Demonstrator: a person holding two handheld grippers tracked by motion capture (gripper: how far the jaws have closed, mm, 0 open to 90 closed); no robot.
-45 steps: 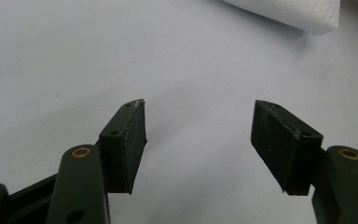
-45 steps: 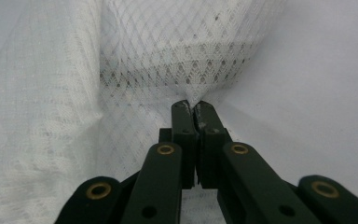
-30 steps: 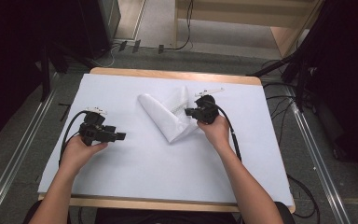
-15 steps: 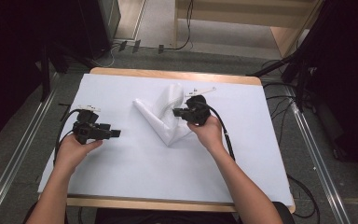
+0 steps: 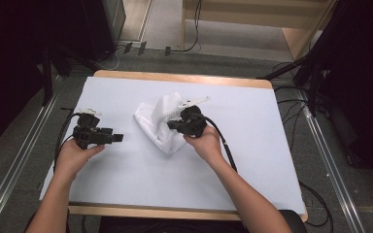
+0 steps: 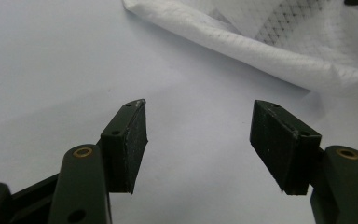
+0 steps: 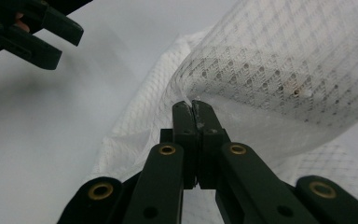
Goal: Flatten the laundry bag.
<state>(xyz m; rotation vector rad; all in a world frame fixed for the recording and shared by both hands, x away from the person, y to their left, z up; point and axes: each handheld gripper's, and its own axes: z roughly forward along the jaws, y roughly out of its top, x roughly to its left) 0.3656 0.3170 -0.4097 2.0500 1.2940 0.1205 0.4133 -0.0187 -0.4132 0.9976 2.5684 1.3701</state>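
Left gripper (image 5: 119, 138) hovered over left part of white-covered table (image 5: 126, 194), jaws wide apart, nothing between them, pointing toward cloth. White perforated mesh-pattern cloth (image 5: 158, 124) lay crumpled at table middle, one edge lifted. Right gripper (image 7: 192, 105) had jaws pressed together on that cloth edge, fold arching above.

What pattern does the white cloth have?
A fine diamond mesh with small holes on the white cloth, clearest in the right gripper view.

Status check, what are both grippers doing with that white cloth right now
Right gripper shut on white cloth, an edge lifted off the table. Left gripper open, short of the cloth, holding nothing. Nothing in the way.
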